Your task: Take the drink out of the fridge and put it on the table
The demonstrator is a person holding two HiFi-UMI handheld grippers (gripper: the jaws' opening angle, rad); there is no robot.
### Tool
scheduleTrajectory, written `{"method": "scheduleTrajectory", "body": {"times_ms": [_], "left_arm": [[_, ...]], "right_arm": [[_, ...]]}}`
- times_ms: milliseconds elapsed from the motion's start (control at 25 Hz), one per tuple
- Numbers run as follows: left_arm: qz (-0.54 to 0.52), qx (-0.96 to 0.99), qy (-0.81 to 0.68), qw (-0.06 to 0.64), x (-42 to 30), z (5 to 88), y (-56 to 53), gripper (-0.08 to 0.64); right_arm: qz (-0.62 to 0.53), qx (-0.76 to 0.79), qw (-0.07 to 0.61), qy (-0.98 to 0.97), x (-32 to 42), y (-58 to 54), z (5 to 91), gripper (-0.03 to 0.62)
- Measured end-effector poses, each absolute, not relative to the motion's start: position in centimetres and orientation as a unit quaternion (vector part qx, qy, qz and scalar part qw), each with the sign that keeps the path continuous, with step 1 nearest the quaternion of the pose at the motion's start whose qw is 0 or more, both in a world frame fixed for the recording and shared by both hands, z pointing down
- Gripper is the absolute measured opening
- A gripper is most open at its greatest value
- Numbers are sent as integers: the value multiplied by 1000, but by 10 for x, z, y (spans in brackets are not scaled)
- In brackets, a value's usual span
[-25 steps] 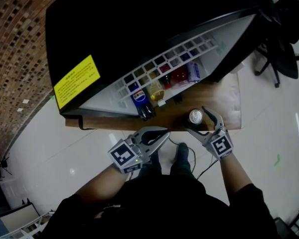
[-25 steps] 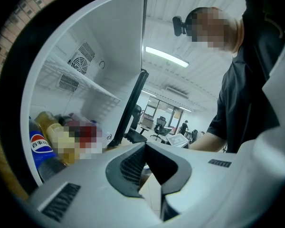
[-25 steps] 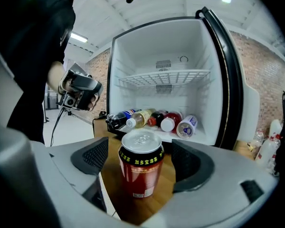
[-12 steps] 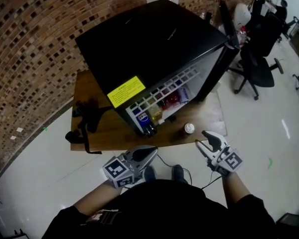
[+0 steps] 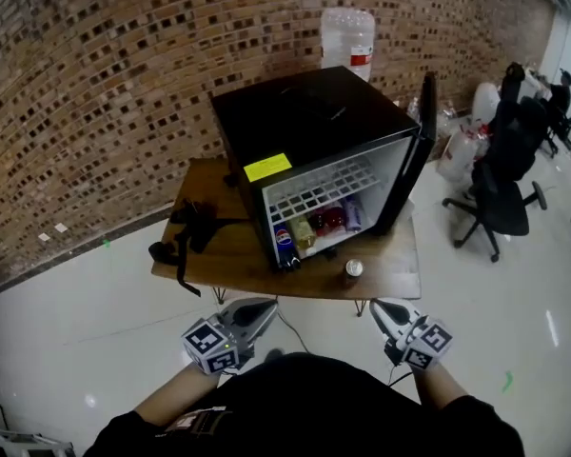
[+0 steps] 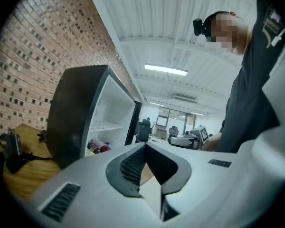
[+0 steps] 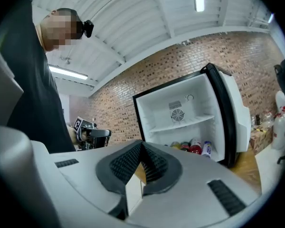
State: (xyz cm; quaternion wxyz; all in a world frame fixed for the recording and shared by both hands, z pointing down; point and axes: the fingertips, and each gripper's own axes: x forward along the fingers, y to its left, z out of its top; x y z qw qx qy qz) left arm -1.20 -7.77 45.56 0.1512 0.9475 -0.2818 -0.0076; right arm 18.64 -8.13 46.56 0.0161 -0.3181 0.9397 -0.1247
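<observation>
A drink can (image 5: 353,268) stands upright on the wooden table (image 5: 390,274), just in front of the black mini fridge (image 5: 309,131). The fridge door (image 5: 416,150) hangs open to the right. Several bottles (image 5: 316,223) lie on the fridge's lower shelf, also seen as bottles (image 7: 195,147) in the right gripper view. My left gripper (image 5: 265,306) and right gripper (image 5: 379,307) are both shut and empty, held low in front of my body, back from the table's near edge. Their jaws meet tip to tip in both gripper views.
A black clamp-like item with a strap (image 5: 186,232) lies on the table's left part. A large water jug (image 5: 348,38) stands behind the fridge by the brick wall. Office chairs (image 5: 500,193) and bags stand at the right on the white floor.
The right gripper has let go of the can, drawn back from the table and shut. Both grippers and my view have pulled well away from the fridge; the can stays on the table.
</observation>
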Motion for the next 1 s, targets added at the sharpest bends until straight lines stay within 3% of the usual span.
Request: {"method": "scheduleTrajectory", "body": {"times_ms": [560, 1000], "left_arm": [[-11, 916, -375, 140, -41, 441, 67, -6], [-22, 943, -311, 114, -146, 431, 75, -6]], "right_arm": [[-141, -234, 19, 962, 170, 36, 477, -8], [-146, -284, 28, 947, 48, 52, 463, -8]]}}
